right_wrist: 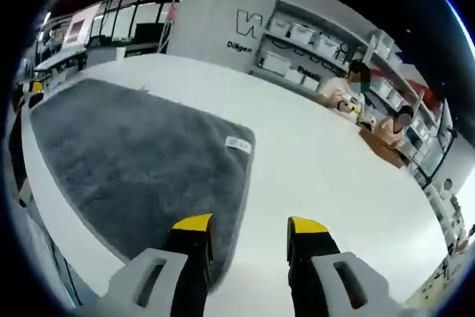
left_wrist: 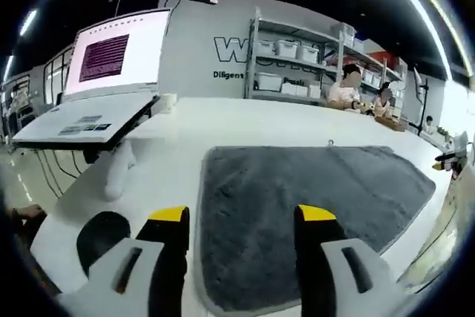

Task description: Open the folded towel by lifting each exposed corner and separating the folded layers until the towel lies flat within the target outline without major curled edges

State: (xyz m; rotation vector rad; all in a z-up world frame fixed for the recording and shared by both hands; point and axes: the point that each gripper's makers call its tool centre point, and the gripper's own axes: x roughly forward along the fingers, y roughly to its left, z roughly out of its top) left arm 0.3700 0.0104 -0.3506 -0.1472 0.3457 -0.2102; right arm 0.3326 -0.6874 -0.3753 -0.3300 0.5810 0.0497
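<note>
A dark grey towel (left_wrist: 312, 198) lies spread out flat on the white table (left_wrist: 223, 120). My left gripper (left_wrist: 243, 214) hovers open over its near left edge, with nothing between the yellow-tipped fingers. In the right gripper view the same towel (right_wrist: 141, 157) stretches to the left, a small white label (right_wrist: 237, 143) at its far corner. My right gripper (right_wrist: 251, 224) stands open above the towel's right edge, one finger over the cloth and one over bare table. The other gripper's yellow tip (right_wrist: 33, 87) peeks in at the far left.
A tilted laptop-like screen and tray (left_wrist: 96, 102) stands on the table's left side. Shelving with white bins (left_wrist: 297, 64) lines the back wall. Two people sit at the far end of the table (right_wrist: 371, 102). A dark round object (left_wrist: 100, 235) lies near my left gripper.
</note>
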